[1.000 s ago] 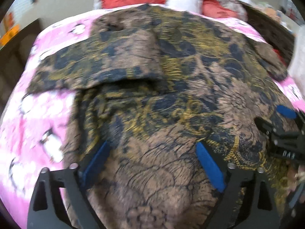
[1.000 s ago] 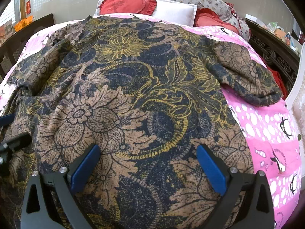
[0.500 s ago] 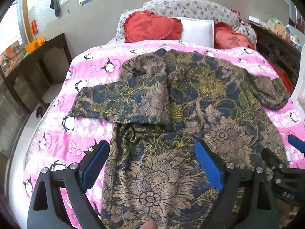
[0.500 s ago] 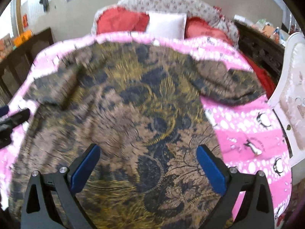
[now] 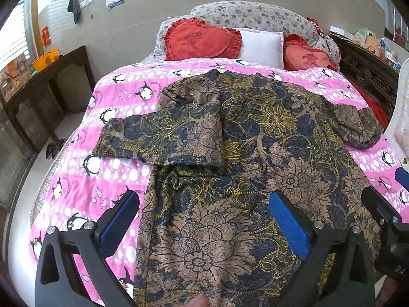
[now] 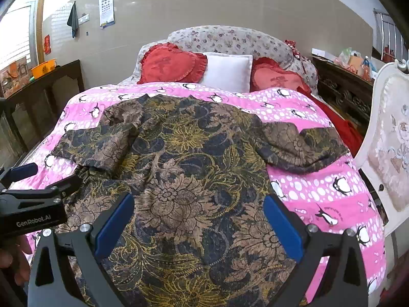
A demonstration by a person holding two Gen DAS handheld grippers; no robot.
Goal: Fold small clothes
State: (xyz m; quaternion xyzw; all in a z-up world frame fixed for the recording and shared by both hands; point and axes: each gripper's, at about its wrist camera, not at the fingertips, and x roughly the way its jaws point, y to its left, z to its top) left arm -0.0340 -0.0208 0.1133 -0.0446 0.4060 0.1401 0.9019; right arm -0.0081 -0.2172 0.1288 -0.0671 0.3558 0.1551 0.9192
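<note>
A thin, soft garment [image 5: 255,153] in brown, navy and yellow florals lies spread over the pink penguin quilt [image 5: 115,117], hem reaching the bed's foot edge, collar toward the pillows [image 6: 227,71]. Its left sleeve [image 5: 158,138] is folded in, wrinkled, across the chest; the right sleeve [image 6: 301,145] lies out toward the bed's right edge. Bare quilt shows along both side edges. The left gripper [image 5: 204,220] hangs over the hem's left part, jaws wide, holding nothing. The right gripper [image 6: 199,222] hangs over the hem's right part, jaws equally wide and empty. A white chair [image 6: 388,138] stands beside the bed's right edge.
</note>
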